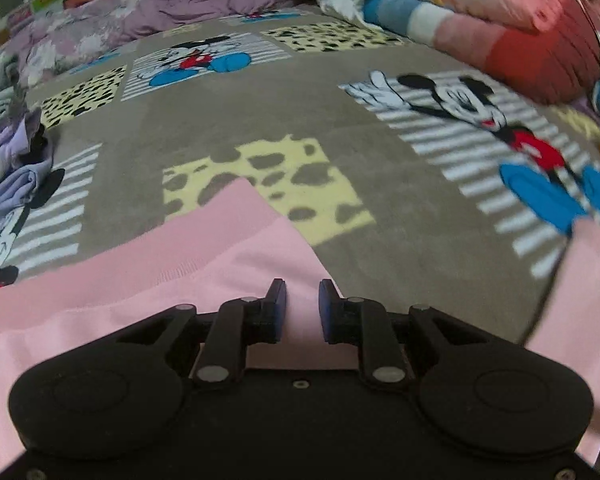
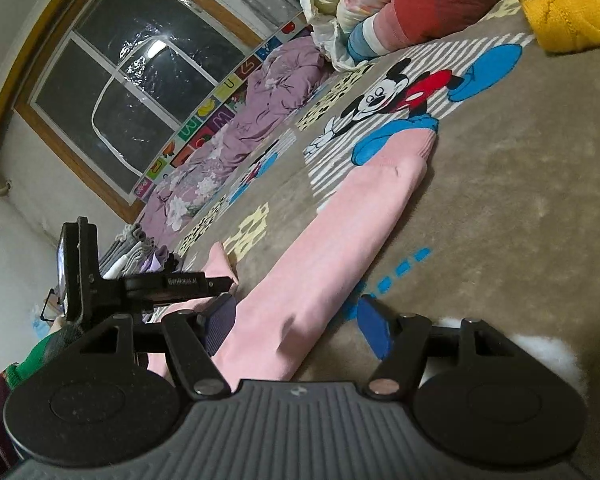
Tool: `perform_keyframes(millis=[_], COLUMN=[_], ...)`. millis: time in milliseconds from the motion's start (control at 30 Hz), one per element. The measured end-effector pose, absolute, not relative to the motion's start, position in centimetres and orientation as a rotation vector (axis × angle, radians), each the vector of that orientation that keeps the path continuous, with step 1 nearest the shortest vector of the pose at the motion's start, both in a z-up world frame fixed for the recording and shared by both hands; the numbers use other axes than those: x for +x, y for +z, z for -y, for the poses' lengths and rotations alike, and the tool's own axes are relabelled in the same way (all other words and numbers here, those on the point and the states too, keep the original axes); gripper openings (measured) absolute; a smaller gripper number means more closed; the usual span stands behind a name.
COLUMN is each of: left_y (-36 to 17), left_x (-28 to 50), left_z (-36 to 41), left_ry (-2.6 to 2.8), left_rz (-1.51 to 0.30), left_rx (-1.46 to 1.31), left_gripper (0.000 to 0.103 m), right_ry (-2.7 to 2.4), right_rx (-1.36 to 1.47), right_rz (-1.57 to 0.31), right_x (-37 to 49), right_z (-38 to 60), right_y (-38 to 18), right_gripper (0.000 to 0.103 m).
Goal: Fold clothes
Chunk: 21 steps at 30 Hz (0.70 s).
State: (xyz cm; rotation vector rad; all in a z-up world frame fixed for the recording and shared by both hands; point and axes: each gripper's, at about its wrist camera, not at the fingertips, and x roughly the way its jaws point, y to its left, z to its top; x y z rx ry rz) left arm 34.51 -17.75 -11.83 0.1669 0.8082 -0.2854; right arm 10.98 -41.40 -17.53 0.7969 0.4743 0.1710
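I have the left gripper (image 1: 302,308) with its jaws narrowed onto the pink garment (image 1: 228,264), which passes between the pads; I read this as a clamp on the fabric. The right gripper (image 2: 296,324) stands apart, with a long pink fold lying between its jaws, unpinched. The garment lies on the near part of the cartoon-print blanket (image 1: 400,216). Step in hand, by my reading: a lengthwise fold. Next, the right jaws need to close on the fabric before any lift.

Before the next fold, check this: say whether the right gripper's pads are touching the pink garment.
Apart. The right wrist view shows the right gripper open astride the pink garment; beige bedspread shows between the cloth and one blue pad, and the other isn't pressing it.
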Motion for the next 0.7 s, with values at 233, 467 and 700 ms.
perform_keyframes(millis=[233, 467, 700], left_y=[-11.9, -11.4, -11.3], left_x=[37.8, 40.4, 42.3], left_z=[16.3, 15.8, 15.6], left_ry=[-0.254, -0.257, -0.263], left_rz=[-0.851, -0.869, -0.874], left_rx=[0.015, -0.078, -0.116], left_gripper=[0.018, 0.018, 0.025], right_ry=[0.179, 0.177, 0.175], right_rx=[0.787, 0.783, 0.804], right_rz=[-0.476, -0.474, -0.462], right_x=[10.7, 10.8, 11.0], right_z=[41.3, 41.0, 41.3], right_y=[-17.6, -17.4, -17.7], right_gripper=[0.068, 0.068, 0.065])
